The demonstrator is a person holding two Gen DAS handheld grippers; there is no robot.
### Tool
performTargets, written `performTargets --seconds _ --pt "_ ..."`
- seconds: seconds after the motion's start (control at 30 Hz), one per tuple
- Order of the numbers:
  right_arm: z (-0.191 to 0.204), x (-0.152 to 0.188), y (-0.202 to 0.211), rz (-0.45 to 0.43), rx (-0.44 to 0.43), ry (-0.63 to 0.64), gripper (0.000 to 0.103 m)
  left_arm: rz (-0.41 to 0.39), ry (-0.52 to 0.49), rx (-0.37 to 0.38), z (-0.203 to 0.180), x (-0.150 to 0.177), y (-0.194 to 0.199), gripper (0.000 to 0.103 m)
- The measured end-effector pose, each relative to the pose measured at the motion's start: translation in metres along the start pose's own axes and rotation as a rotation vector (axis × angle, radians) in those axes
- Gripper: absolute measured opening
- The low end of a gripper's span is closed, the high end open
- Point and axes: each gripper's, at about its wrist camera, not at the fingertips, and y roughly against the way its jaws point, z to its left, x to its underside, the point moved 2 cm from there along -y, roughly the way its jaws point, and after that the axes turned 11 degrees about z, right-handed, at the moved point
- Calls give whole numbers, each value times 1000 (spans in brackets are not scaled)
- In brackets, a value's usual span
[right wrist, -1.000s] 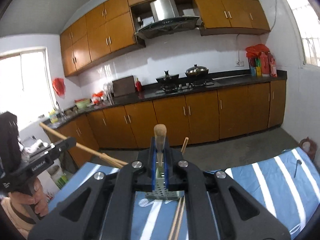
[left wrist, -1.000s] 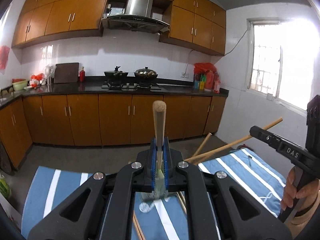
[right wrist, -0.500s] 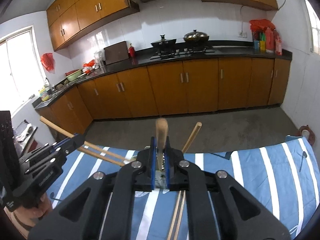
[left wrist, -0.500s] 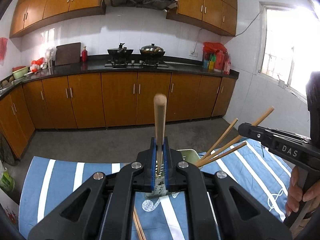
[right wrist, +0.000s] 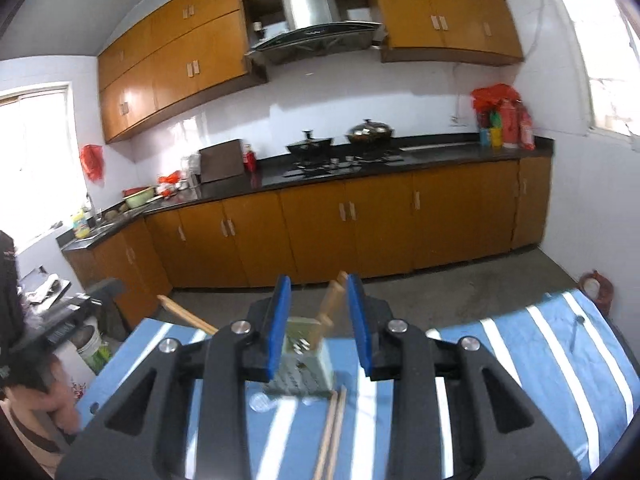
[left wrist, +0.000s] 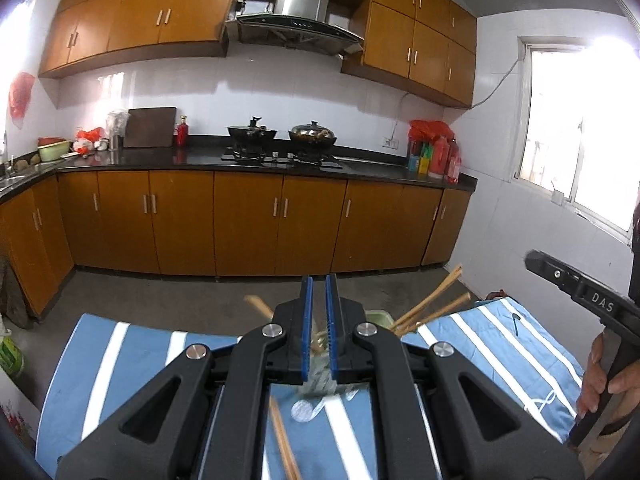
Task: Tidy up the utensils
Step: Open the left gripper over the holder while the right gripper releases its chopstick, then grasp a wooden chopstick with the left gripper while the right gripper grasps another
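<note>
Chopsticks (right wrist: 331, 432) lie on striped tablecloth (right wrist: 560, 360) facing kitchen cabinets (right wrist: 360, 232).

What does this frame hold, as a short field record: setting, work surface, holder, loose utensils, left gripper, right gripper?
setting: kitchen, wooden cabinets
work surface: blue striped cloth
holder: perforated utensil holder on the cloth, chopsticks leaning out of it
loose utensils: pair of chopsticks flat on the cloth, in front of the holder
left gripper: jaws slightly apart, nothing between them
right gripper: jaws wide apart, holding nothing, holder beyond them
</note>
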Motion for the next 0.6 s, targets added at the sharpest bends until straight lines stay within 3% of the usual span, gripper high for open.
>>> performTargets --seconds 0.13,0.23,0.3,0.43,0.6 --pt "-33 54 -20 110 61 -50 30 49 7 -51 17 40 5 7" --pt "-56 107 -59 274 60 -123 29 156 21 -90 33 80 -15 7" --pt "-58 141 -81 364 31 -152 19 239 54 -89 45 107 -32 7" --pt "-44 195 -110 491 -19 -142 17 338 98 -77 57 147 -55 7" --pt "-16 216 -125 543 -53 -115 17 386 118 -46 54 175 -67 7"
